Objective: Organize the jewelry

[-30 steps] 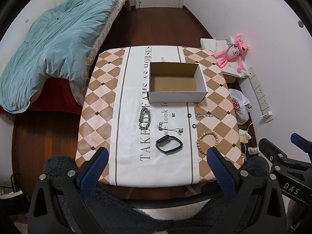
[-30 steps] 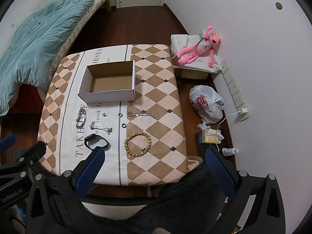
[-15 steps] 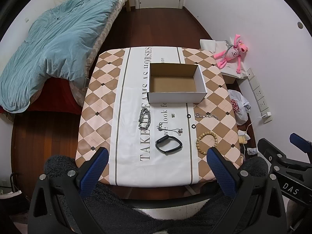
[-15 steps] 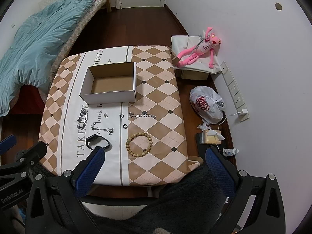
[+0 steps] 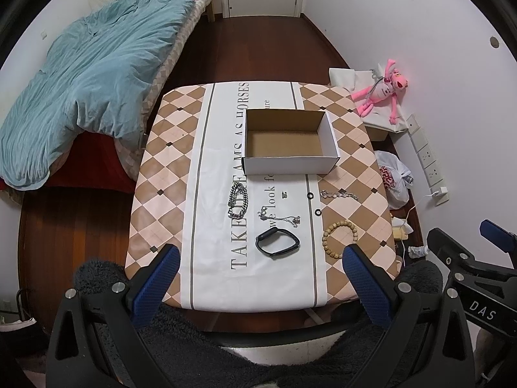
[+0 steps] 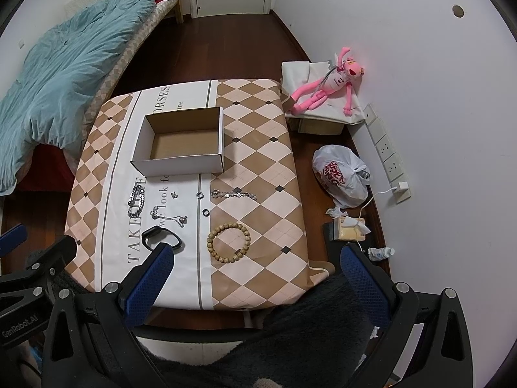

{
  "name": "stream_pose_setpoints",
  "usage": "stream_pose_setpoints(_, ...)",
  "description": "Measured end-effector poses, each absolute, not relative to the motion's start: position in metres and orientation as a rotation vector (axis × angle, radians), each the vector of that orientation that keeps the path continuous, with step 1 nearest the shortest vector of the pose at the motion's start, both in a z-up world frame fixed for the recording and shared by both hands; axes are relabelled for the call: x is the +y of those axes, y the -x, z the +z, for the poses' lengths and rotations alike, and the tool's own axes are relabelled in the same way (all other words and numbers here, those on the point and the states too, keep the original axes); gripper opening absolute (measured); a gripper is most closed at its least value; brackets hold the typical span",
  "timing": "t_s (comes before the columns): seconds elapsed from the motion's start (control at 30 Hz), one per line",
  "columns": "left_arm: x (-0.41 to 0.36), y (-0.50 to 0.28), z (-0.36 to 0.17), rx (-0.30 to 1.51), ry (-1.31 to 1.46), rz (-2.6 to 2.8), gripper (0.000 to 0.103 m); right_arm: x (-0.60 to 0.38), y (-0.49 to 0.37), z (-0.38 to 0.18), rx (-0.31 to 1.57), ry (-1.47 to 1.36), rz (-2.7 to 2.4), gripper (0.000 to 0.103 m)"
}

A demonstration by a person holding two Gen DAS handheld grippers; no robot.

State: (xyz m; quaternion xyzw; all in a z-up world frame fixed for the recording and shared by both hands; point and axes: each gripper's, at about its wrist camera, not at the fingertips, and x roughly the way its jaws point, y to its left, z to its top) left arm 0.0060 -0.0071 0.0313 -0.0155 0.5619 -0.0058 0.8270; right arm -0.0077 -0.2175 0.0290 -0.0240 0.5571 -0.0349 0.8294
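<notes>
An empty white cardboard box stands open on the checkered table. In front of it lie a silver chain bracelet, a thin silver necklace, a black band, a wooden bead bracelet, a silver link bracelet and two small black rings. My left gripper and right gripper are both open and empty, held above the table's near edge.
A bed with a blue duvet stands at the left. A pink plush toy lies on a low box at the right, with a plastic bag and a wall power strip beside it. Dark fleece fills the foreground.
Both views have shifted slightly; the table sits a little lower and farther in frame. Nothing on the table has moved. Both grippers stay open.
</notes>
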Motion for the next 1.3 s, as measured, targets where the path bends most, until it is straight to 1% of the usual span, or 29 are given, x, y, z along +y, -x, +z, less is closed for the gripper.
stream_pose_setpoints(0.13,-0.01,-0.012,0.036,1.193,0.034,-0.013,0.102,-0.215,0.008,0.032,1.182,0.051,-0.074,0.103)
stream_pose_setpoints(0.17,-0.005,-0.001,0.027,1.193,0.034,-0.011,0.102,-0.217,0.009,0.029,1.18,0.051,-0.074,0.103)
stream_pose_setpoints(0.37,-0.009,-0.006,0.032,1.195,0.035,-0.011,0.102,-0.216,0.006,0.036,1.179,0.053,-0.072,0.103)
stream_pose_setpoints(0.6,-0.006,-0.001,0.029,1.189,0.037,-0.013,0.102,-0.216,0.008,0.031,1.177,0.052,-0.073,0.103)
stream_pose_setpoints(0.7,-0.004,0.001,0.028,1.19,0.038,-0.013,0.102,-0.214,0.006,0.033,1.176,0.049,-0.071,0.103)
stream_pose_setpoints(0.73,-0.005,0.001,0.028,1.19,0.037,-0.014,0.102,-0.217,0.008,0.043,1.175,0.049,-0.068,0.103)
stream_pose_setpoints(0.93,-0.001,-0.005,0.021,1.185,0.034,0.004,0.102,-0.22,0.0,0.041,1.182,0.028,-0.081,0.103)
stream_pose_setpoints(1.13,0.01,-0.027,-0.013,1.195,-0.001,0.072,0.102,-0.236,-0.027,-0.005,1.243,-0.01,-0.138,0.103)
stream_pose_setpoints(1.3,0.018,-0.042,-0.059,1.259,-0.031,0.102,0.102,-0.253,-0.048,-0.078,1.356,-0.063,-0.168,0.103)
